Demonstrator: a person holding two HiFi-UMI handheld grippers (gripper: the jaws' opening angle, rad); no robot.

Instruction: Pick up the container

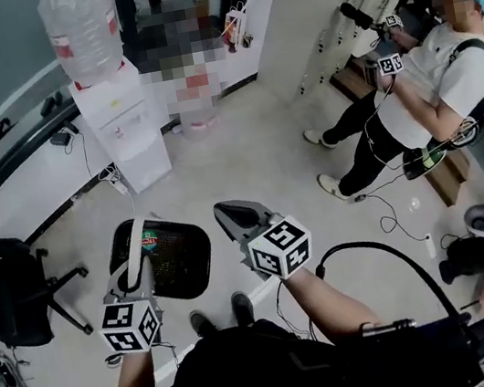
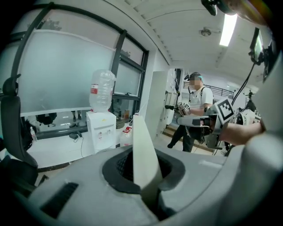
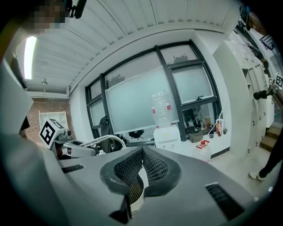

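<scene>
My left claw point(image 2: 144, 173) pinches the thin white handle point(image 2: 143, 145) of the black bin point(image 1: 178, 262), which I judge light but swingy. My right claw point(image 3: 142, 170) is pressed together, empty.

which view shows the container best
Head view: the black container is held by its white handle in the left gripper. Left gripper view shows only that handle between its jaws; right gripper view, its arc.
</scene>
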